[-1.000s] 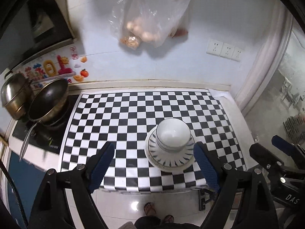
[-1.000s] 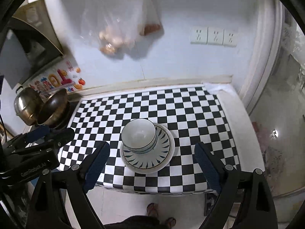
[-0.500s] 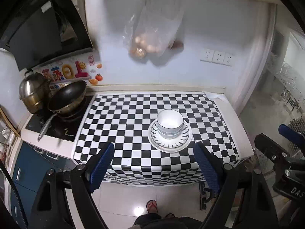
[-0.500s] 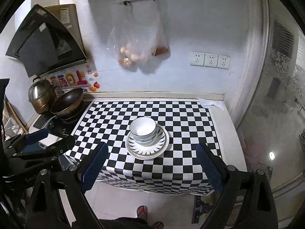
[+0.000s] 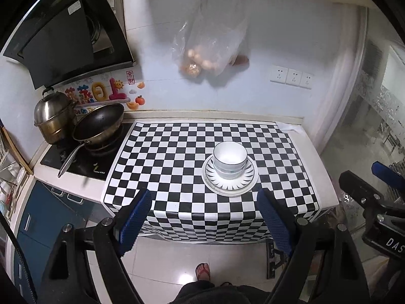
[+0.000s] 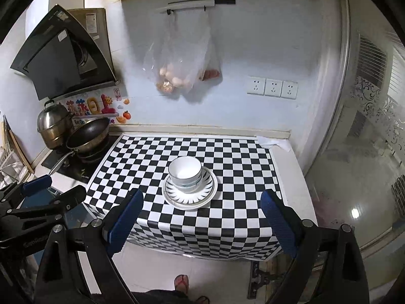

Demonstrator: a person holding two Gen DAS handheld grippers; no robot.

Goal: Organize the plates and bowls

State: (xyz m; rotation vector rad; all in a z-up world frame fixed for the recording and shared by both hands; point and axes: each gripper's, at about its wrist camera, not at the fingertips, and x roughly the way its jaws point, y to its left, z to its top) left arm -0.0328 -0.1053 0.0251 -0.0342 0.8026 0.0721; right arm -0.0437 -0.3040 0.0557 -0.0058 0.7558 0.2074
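A white bowl (image 5: 229, 157) stands stacked on another bowl, on patterned white plates (image 5: 245, 185), on the checkered counter cloth (image 5: 177, 162). The stack also shows in the right wrist view, bowl (image 6: 185, 172) on plates (image 6: 206, 197). My left gripper (image 5: 203, 215) is open and empty, held back off the counter's front edge, well short of the stack. My right gripper (image 6: 201, 214) is open and empty, also back from the counter, above the floor.
A wok (image 5: 97, 125) and a steel pot (image 5: 53, 116) sit on the stove at the left. A bag of eggs (image 5: 210, 50) hangs on the wall. The person's foot (image 5: 202, 271) is on the tiled floor below.
Both grippers have pulled back and up from the counter. The bowl and plate stack now looks smaller and farther away. The stack has not moved.
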